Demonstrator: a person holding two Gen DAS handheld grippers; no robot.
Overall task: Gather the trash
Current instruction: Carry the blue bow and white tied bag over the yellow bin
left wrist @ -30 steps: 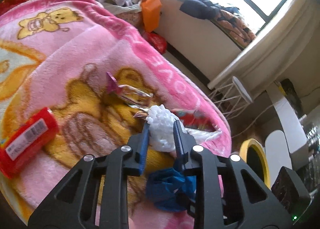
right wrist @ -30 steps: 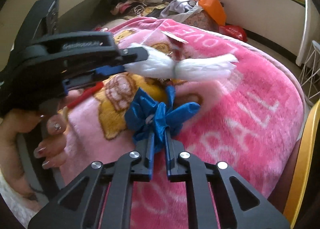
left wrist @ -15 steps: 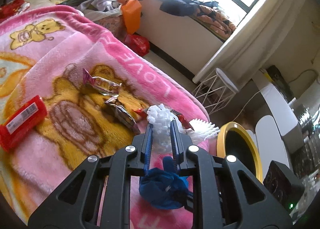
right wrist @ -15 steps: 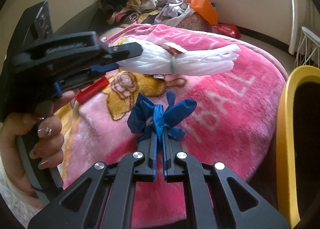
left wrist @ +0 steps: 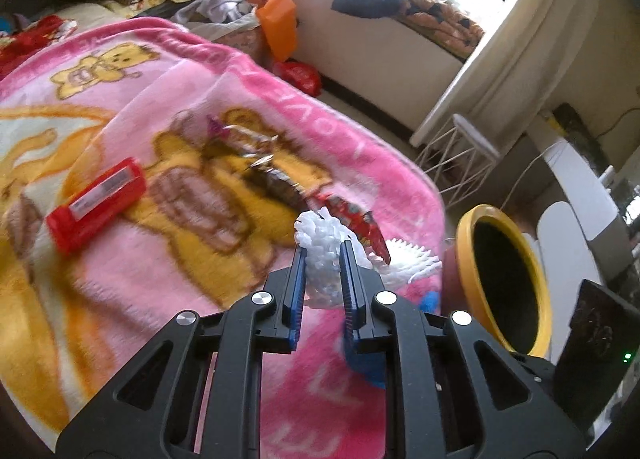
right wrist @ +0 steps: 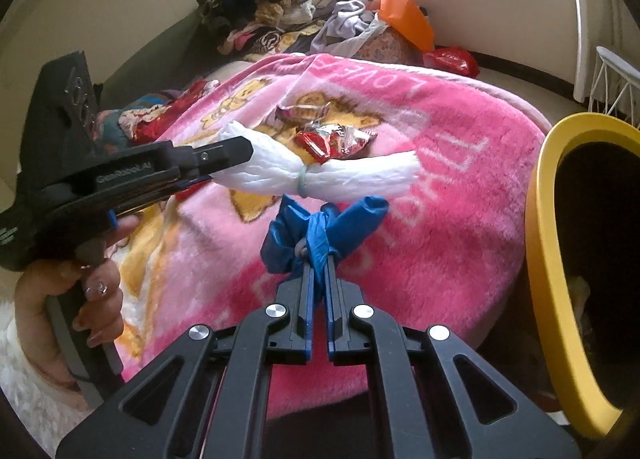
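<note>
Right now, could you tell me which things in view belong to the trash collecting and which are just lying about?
Job:
- white bag bundle in left hand-held gripper
- blue bag bundle in right hand-held gripper
- snack wrappers
- yellow-rimmed bin

Lying about:
- pink blanket
- clothes pile
- orange bag
</note>
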